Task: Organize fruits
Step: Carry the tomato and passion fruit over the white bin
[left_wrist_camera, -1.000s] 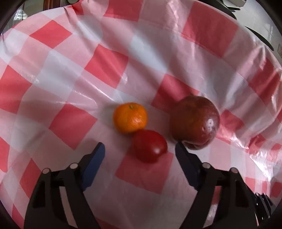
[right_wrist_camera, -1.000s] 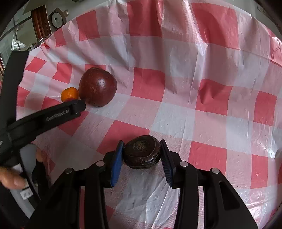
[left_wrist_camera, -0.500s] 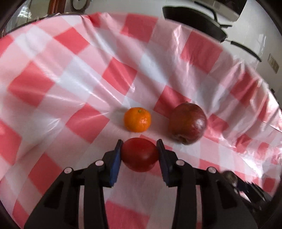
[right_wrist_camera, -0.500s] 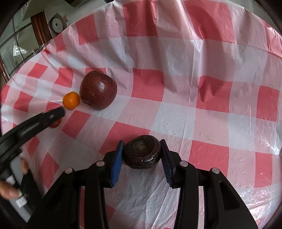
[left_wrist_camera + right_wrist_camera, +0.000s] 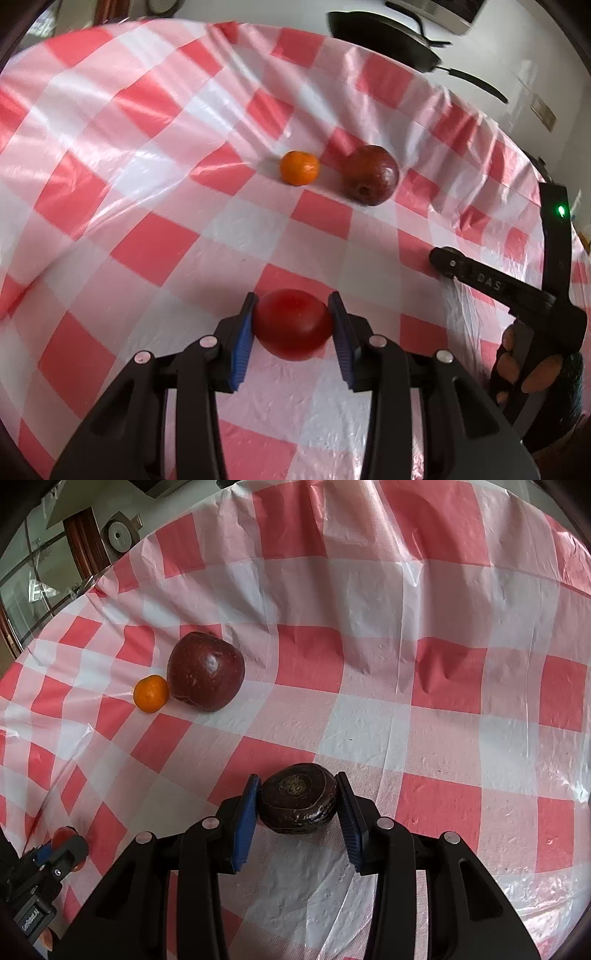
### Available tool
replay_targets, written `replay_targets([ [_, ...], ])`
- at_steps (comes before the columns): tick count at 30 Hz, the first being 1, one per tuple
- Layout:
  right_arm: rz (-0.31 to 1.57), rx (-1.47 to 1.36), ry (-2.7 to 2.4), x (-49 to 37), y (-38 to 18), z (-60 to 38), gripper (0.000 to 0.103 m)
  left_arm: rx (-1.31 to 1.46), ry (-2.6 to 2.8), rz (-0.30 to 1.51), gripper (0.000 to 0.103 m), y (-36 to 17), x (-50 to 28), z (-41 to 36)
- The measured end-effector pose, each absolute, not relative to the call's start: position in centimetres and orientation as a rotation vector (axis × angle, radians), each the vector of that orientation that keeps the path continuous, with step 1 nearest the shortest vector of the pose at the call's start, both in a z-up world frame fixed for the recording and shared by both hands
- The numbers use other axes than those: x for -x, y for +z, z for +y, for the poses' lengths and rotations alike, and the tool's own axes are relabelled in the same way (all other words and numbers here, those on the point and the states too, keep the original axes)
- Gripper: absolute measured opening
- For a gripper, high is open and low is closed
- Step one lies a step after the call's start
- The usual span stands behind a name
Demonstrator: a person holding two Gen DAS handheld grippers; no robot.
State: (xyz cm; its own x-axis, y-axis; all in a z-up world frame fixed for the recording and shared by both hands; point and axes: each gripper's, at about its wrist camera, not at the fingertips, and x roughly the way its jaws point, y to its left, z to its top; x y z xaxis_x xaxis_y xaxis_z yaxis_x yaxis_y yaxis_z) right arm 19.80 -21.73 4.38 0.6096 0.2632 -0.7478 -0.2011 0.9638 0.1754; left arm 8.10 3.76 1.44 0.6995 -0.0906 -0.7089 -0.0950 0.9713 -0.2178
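Our left gripper (image 5: 292, 325) has just clamped the tomato (image 5: 291, 323) and carried it away from the mandarin (image 5: 299, 168) and apple (image 5: 372, 174). Our right gripper (image 5: 297, 805) stays clenched on a dark fruit (image 5: 298, 798) (unidentifiable), so both await placing.

Two wrist fisheyes, close, angled down over checked tablecloth (image 5: 155, 254), both catching tangerine (image 5: 299, 168), apple (image 5: 205, 672)

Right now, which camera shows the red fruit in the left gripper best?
The left wrist view: the red fruit sits centred between the left gripper pads. The right wrist view shows only a sliver of it at the lower left edge.
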Motion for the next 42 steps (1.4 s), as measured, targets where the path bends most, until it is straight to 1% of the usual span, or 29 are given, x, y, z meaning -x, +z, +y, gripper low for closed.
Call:
replay_targets([
  [2, 0.876, -0.076, 0.267, -19.8, 4.4, -21.7, 0.041, 0.205, -0.003, 0.798, 0.039, 1.3, -8.5, 3.1],
  [7, 0.870, -0.063, 0.249, -19.7, 4.6, -21.3, 0.041, 0.233, -0.009, 0.789, 0.039, 1.4, -8.6, 3.7],
  [10, 0.830, -0.092, 0.201, -19.0, 5.1, -22.0, 0.040, 0.248, -0.006, 0.792, 0.039, 1.4, -8.7, 4.2],
  [14, 0.814, -0.118, 0.202, -15.8, 5.6, -21.7, 0.040, 0.263, -0.018, 0.804, 0.039, 1.5, -8.9, 4.4],
  [17, 0.804, -0.075, 0.201, -12.1, 5.5, -20.4, 0.040, 0.254, -0.029, 0.804, 0.039, 1.8, -8.7, 4.3],
  [20, 0.788, -0.116, 0.225, -8.5, 6.0, -20.1, 0.040, 0.253, -0.049, 0.796, 0.039, 2.3, -8.0, 4.2],
  [23, 0.764, -0.164, 0.264, -5.0, 6.7, -20.1, 0.041, 0.247, -0.059, 0.772, 0.039, 3.1, -6.1, 4.2],
  [26, 0.752, -0.151, 0.296, -2.0, 7.0, -19.1, 0.041, 0.221, -0.030, 0.736, 0.039, 3.5, -3.1, 4.6],
  [31, 0.754, -0.124, 0.366, 2.1, 7.6, -17.0, 0.041, 0.254, 0.028, 0.686, 0.039, 4.0, 2.7, 7.0],
  [42, 0.767, -0.003, 0.494, 9.1, 7.8, -11.4, 0.041, 0.185, 0.126, 0.671, 0.039, 4.3, 12.2, 12.9],
])
